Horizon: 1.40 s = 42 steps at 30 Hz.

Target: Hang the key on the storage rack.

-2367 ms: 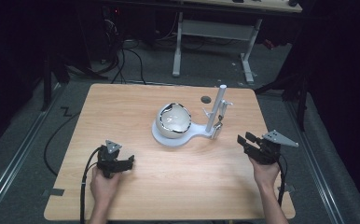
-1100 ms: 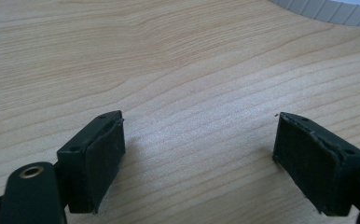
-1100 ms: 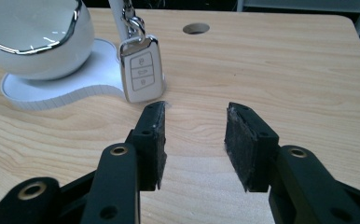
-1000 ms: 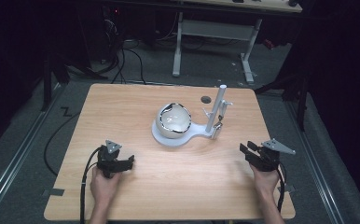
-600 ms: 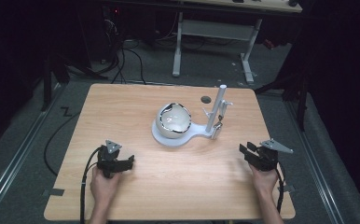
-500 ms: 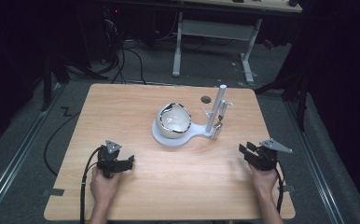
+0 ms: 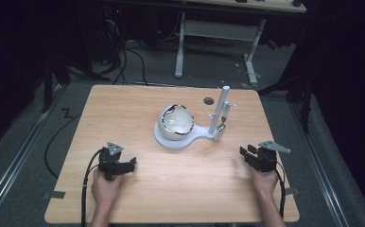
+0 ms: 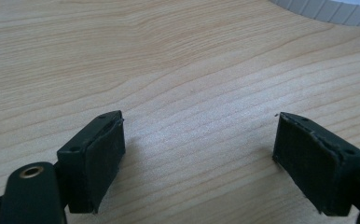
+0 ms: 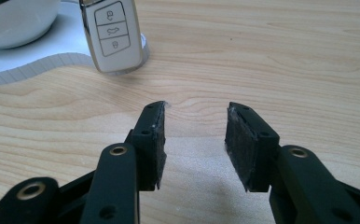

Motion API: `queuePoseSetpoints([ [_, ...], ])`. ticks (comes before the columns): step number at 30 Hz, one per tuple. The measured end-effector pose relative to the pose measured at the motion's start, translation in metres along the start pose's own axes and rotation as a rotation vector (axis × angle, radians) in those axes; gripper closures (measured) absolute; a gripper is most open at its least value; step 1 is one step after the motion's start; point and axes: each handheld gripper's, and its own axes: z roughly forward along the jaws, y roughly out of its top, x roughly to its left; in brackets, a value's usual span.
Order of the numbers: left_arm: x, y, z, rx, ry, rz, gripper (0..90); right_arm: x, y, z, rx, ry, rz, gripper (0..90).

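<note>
A white stand sits mid-table, with a shiny white bowl on its round base and an upright post. A white car key fob hangs by the post; in the right gripper view the key fob is ahead and to the left, next to the bowl. My right gripper rests right of the stand, and the right gripper is open over bare wood. My left gripper lies at the near left; the left gripper is wide open with nothing between its pads.
A small dark round spot marks the table behind the post. The stand's ribbed edge shows far ahead of the left jaws. Beyond the table are a white desk frame and floor cables.
The right gripper has drawn back a little toward the near edge since the earliest frame and has barely moved over the last second. The left gripper has stayed put.
</note>
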Motion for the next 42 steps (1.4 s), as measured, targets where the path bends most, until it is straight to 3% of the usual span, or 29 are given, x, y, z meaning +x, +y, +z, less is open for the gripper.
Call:
queuePoseSetpoints([
  [16, 0.0, 0.0, 0.0, 0.0, 0.0, 0.0, 17.0, -0.001, -0.004, 0.012, 0.07, -0.02, -0.011, 55.6],
  [42, 0.0, 0.0, 0.0, 0.0, 0.0, 0.0, 17.0, 0.001, -0.006, 0.022, 0.128, -0.076, -0.041, 53.7],
])
